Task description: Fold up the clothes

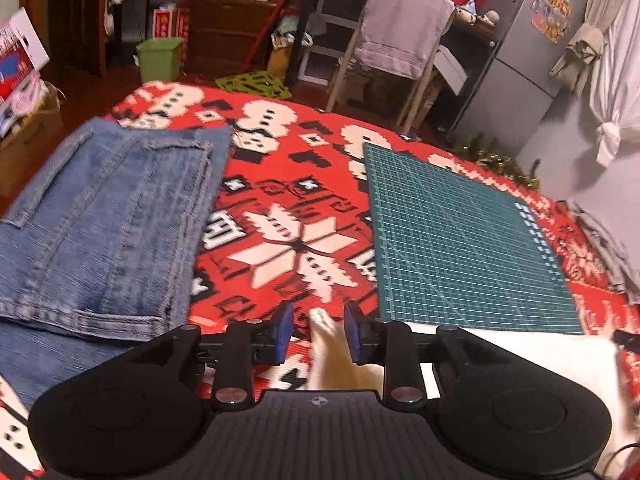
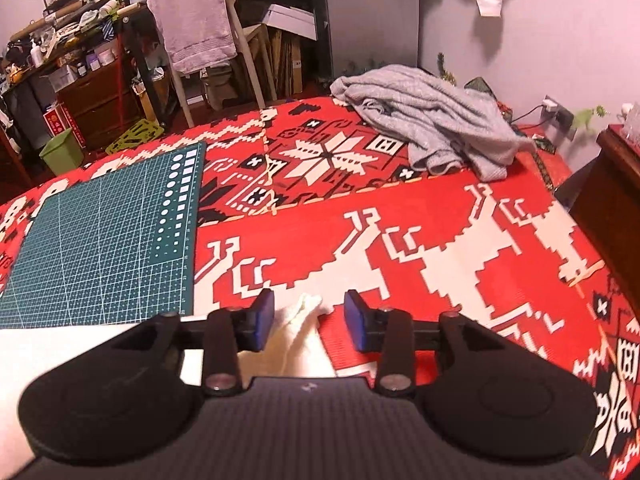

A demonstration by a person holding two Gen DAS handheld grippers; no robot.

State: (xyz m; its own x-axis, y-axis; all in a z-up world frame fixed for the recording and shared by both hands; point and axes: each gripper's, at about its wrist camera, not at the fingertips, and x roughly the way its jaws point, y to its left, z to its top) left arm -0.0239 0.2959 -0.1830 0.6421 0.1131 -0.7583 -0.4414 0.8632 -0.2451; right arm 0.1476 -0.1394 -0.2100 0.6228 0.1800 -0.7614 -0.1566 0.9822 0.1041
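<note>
Your left claw [image 1: 318,330] has its blue pads [image 1: 285,330] spread apart, and a corner of the white cloth [image 1: 325,344] pokes up in the gap between them without either pad pressing on it. Your right claw [image 2: 309,318] stands the same way: pads [image 2: 264,316] wide, a bunched cream-white corner of the same cloth [image 2: 298,336] rising between them, loose and ungripped.

That cloth looks pale, soft and a little crumpled at both corners. From the left claw it runs off to the right as a flat white band [image 1: 520,344] along the near edge of the green cutting mat [image 1: 460,240]; from the right claw it runs off to the left below that mat [image 2: 100,240]. So you have it stretched between the two claws, lying low on the red patterned blanket [image 1: 296,208].

Left of your left claw and ahead of it, folded blue jeans [image 1: 104,224] lie flat on the blanket, seams and hem showing, faded along the legs. Far ahead of your right claw and slightly to its right, a grey knitted garment [image 2: 432,124] sits in a rumpled heap at the blanket's far edge. Beyond the blanket a towel [image 2: 196,20] hangs over a chair back.
</note>
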